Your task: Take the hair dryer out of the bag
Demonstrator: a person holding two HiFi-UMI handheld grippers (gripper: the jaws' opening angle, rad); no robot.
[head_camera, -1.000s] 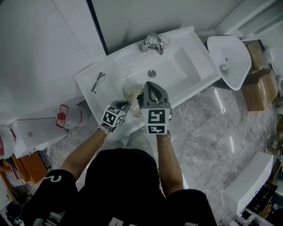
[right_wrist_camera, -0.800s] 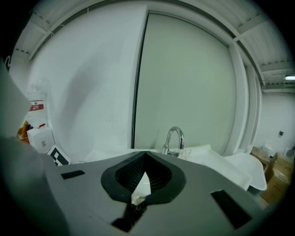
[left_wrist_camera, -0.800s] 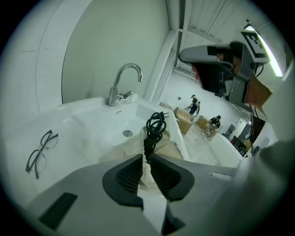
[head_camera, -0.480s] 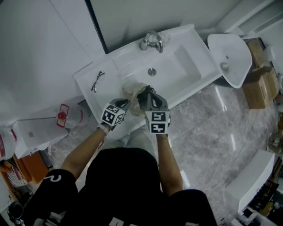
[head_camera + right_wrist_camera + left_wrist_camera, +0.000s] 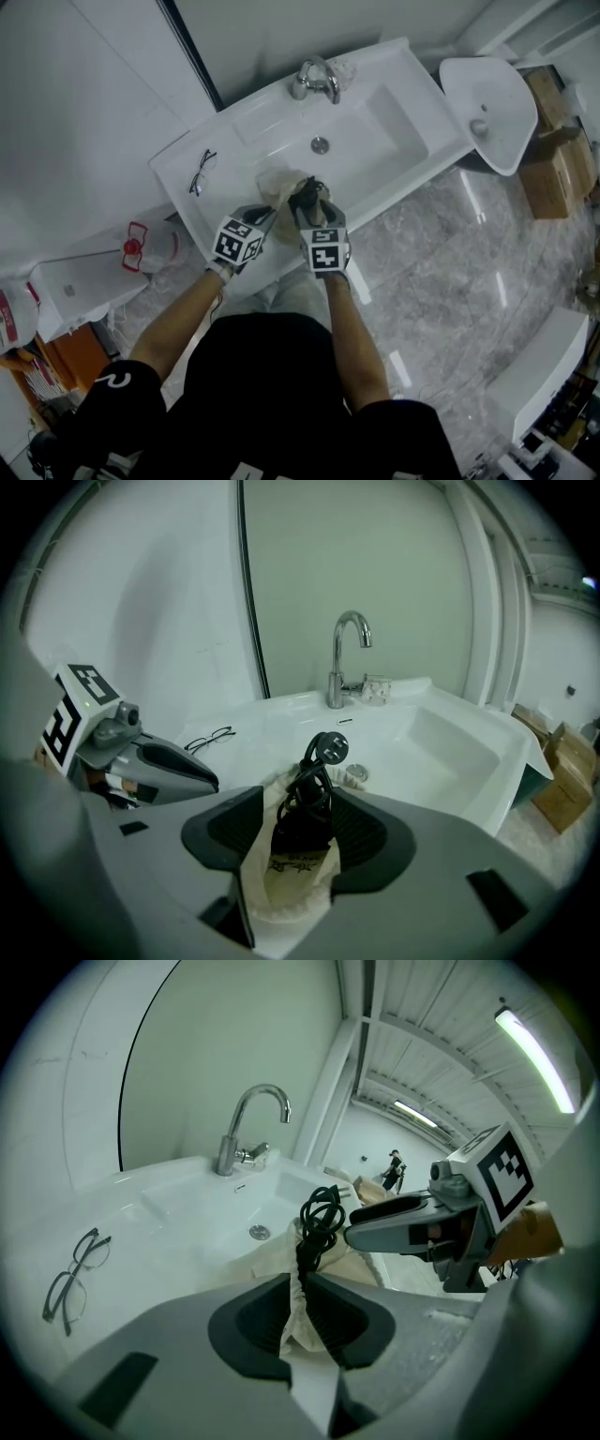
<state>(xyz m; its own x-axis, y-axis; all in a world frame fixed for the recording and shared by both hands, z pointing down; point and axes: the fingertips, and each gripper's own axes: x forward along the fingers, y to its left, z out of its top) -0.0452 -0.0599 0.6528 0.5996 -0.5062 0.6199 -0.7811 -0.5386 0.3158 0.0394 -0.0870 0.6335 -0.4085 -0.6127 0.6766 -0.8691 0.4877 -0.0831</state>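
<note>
A cream cloth bag (image 5: 278, 184) stands on the front rim of the white sink (image 5: 184, 192). The black hair dryer (image 5: 300, 834) and its coiled cord with plug (image 5: 329, 749) stick out of the bag's mouth. My left gripper (image 5: 300, 1290) is shut on the bag's cloth edge (image 5: 298, 1321). My right gripper (image 5: 300, 808) has just been opening its jaws. They stand wide on either side of the dryer's black body and do not visibly press on it. In the head view both grippers meet at the bag, left gripper (image 5: 270, 218) and right gripper (image 5: 310, 202).
A pair of glasses (image 5: 199, 173) lies on the sink's left ledge. The faucet (image 5: 314, 80) stands at the back and the drain (image 5: 320, 144) sits in the basin. A loose white basin (image 5: 492, 103) and cardboard boxes (image 5: 555, 169) are on the floor to the right.
My right gripper has come down from above onto the bag's mouth and now straddles the dryer. My left gripper has kept its hold and place.
</note>
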